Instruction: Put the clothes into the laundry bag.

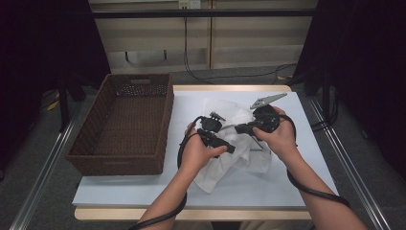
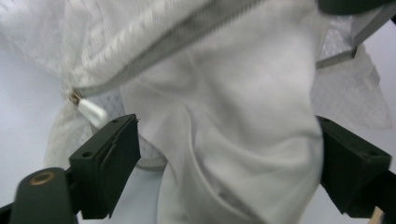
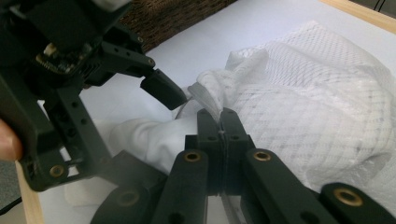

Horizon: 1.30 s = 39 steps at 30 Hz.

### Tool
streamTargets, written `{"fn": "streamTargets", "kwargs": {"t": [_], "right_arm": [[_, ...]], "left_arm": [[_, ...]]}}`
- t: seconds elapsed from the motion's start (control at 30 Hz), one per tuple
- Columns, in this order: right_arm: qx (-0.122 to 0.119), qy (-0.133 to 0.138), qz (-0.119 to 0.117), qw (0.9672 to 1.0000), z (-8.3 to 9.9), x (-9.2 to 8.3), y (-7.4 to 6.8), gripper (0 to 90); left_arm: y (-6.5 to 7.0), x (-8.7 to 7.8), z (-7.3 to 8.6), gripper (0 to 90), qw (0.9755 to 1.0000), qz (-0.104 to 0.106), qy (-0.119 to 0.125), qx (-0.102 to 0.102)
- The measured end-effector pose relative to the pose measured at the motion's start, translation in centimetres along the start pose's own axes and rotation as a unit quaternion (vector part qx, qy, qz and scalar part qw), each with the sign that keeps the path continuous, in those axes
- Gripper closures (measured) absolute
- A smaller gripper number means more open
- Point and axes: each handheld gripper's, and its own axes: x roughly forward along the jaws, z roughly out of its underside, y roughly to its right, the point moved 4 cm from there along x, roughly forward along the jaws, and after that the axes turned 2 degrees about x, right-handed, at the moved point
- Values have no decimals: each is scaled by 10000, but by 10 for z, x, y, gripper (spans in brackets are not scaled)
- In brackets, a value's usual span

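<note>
A white mesh laundry bag [image 1: 221,108] lies crumpled on the table, and a white cloth [image 1: 218,170] spills out of it toward the front. The left gripper view shows the bag's grey zipper [image 2: 163,42] with its white pull [image 2: 91,112]. My left gripper [image 2: 224,172] stands open, with a thick fold of the white cloth [image 2: 243,116] between its jaws. My right gripper [image 3: 222,125] is shut on a thin edge of the mesh bag [image 3: 322,107], at its mouth. One finger of the left gripper [image 3: 163,89] hovers close in front of that grip.
A brown wicker basket [image 1: 165,120] stands at the table's left with nothing in it. The white tabletop [image 1: 297,182] lies bare to the right of the bag and in front of it. Black cables trail from both grippers along the forearms.
</note>
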Motion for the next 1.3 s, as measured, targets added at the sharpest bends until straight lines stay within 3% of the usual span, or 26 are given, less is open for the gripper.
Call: {"fn": "streamTargets", "kwargs": {"t": [0.17, 0.3, 0.33, 0.37, 0.4, 0.43, 0.47, 0.53, 0.6, 0.63, 0.73, 0.8, 1.07, 1.1, 1.17, 1.2, 1.3], "right_arm": [[17, -10, -14, 10000, 1, 1, -1, 900], [34, 1, -15, 10000, 1, 2, -1, 900], [28, 8, -17, 10000, 1, 2, -1, 900], [13, 4, -40, 10000, 1, 2, -1, 900], [16, 5, -41, 10000, 1, 2, -1, 900], [16, 5, -41, 10000, 1, 2, -1, 900], [12, 6, -40, 10000, 1, 2, -1, 900], [23, 14, -62, 10000, 1, 3, -2, 900], [24, -2, -68, 10000, 2, 4, -3, 900], [22, 2, -52, 10000, 2, 4, -3, 900], [5, -1, -58, 10000, 2, 4, -3, 900], [3, -4, -59, 10000, 2, 5, -4, 900], [9, 17, -51, 10000, 2, 5, -4, 900], [34, 17, -92, 10000, 1, 5, -5, 900], [8, 39, -94, 9999, -1, 5, -6, 900], [8, 39, -94, 9999, -1, 5, -6, 900], [-5, 57, -116, 9999, -4, 4, -7, 900]], "left_arm": [[3, 10, 8, 123, 9997, 183, -32, -142], [4, 14, 11, 216, 9994, 283, -24, -173], [4, 16, 12, 261, 9992, 346, -42, -211], [5, 19, 13, 385, 9989, 405, -60, -209], [6, 21, 14, 404, 9989, 426, -47, -194], [6, 21, 14, 515, 9989, 426, -47, -194], [7, 22, 15, 515, 9984, 505, -97, -232], [7, 24, 15, 662, 9984, 492, -121, -267], [7, 24, 15, 722, 9983, 473, -206, -254], [8, 23, 14, 743, 9978, 490, -178, -413], [5, 20, 12, 762, 9977, 493, -129, -448], [2, 12, 8, 775, 9969, 487, 84, -610], [-6, -4, 3, 788, 9957, 377, 495, -689], [-3, -5, 0, 789, 9945, 403, 644, -723], [-2, -6, -1, 789, 9947, 400, 657, -685], [1, -6, -3, 789, 9936, 412, 753, -738], [2, -1, -8, 790, 9946, 395, 667, -691]]}}
